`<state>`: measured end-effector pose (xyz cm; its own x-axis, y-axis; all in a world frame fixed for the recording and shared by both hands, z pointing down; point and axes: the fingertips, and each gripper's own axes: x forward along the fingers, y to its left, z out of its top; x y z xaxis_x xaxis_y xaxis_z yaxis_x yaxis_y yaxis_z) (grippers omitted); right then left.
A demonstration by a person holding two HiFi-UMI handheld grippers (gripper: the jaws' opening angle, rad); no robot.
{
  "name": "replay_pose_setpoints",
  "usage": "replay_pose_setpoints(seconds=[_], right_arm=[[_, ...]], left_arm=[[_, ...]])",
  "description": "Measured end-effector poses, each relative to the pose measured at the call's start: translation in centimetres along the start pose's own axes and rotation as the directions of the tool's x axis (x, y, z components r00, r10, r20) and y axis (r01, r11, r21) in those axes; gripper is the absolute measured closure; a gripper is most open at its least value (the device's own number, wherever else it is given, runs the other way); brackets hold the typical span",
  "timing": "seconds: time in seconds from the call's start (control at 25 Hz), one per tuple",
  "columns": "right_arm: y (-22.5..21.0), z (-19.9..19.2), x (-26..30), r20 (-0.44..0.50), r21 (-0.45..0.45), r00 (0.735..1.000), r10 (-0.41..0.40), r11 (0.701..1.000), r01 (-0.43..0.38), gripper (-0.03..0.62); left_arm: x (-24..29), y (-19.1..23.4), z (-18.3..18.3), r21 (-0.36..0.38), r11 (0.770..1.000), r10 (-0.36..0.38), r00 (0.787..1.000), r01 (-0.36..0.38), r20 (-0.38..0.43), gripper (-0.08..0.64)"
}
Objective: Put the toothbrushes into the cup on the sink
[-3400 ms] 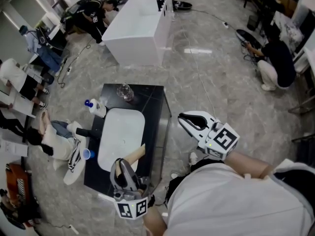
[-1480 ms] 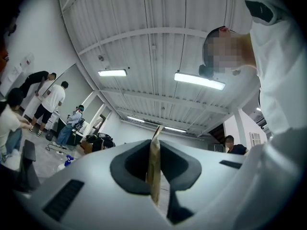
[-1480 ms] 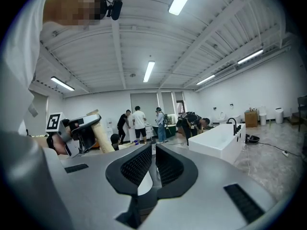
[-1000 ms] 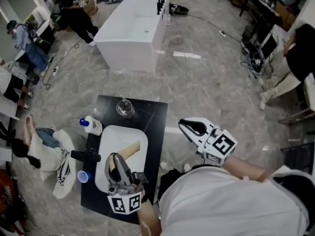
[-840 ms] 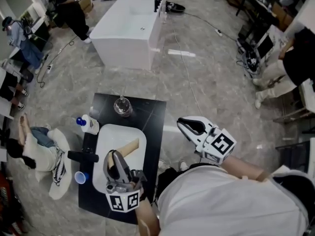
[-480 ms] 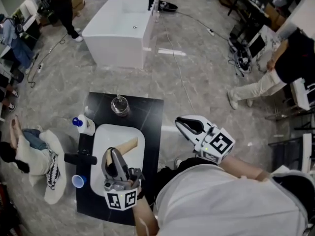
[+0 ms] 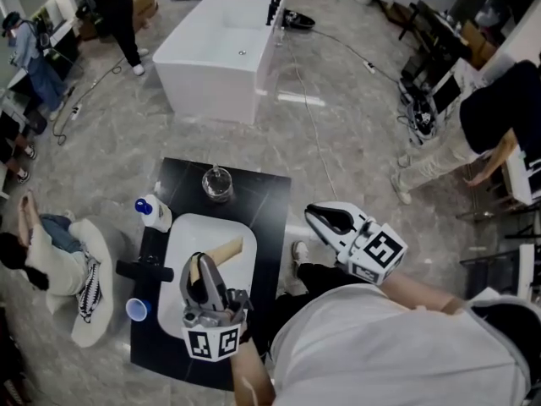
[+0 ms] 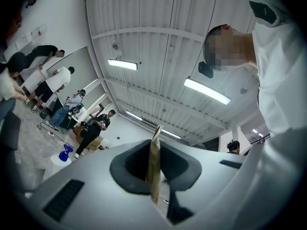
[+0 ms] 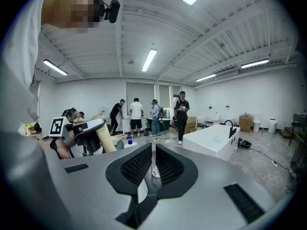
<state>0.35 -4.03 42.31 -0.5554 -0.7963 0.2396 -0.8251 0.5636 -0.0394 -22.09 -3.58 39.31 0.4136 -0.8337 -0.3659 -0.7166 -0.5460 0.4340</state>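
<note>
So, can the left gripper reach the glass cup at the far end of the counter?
Probably yes. The left gripper, shut on a tan pack, hangs over the sink, and the glass cup stands just beyond it, with nothing between them.

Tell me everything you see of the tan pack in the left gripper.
The tan pack looks like kraft cardboard: long, flat, thin, seen edge-on in the left gripper view. The left gripper is shut on one end; the rest juts out over the white sink basin, slanting toward the upper right in the head view. Nothing else seems to touch it. No print can be read.
</note>
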Motion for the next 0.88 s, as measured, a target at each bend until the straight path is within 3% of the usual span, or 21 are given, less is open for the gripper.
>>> replay_pose_setpoints(seconds=[0.52, 0.88], right_arm=[[-2.5, 0.2, 5.0, 0.024, -0.004, 0.984, 0.179, 0.984, -0.179, 0.541], [-7.4, -0.5, 5.6, 0.012, 0.047, 0.985, 0.175, 0.983, -0.175, 0.541]], left_arm=[[1.7, 0.4, -0.6, 0.083, 0.989, 0.123, 0.992, -0.125, 0.035, 0.531], [6.4, 0.7, -2.3, 0.131, 0.980, 0.146, 0.989, -0.147, 0.018, 0.531]])
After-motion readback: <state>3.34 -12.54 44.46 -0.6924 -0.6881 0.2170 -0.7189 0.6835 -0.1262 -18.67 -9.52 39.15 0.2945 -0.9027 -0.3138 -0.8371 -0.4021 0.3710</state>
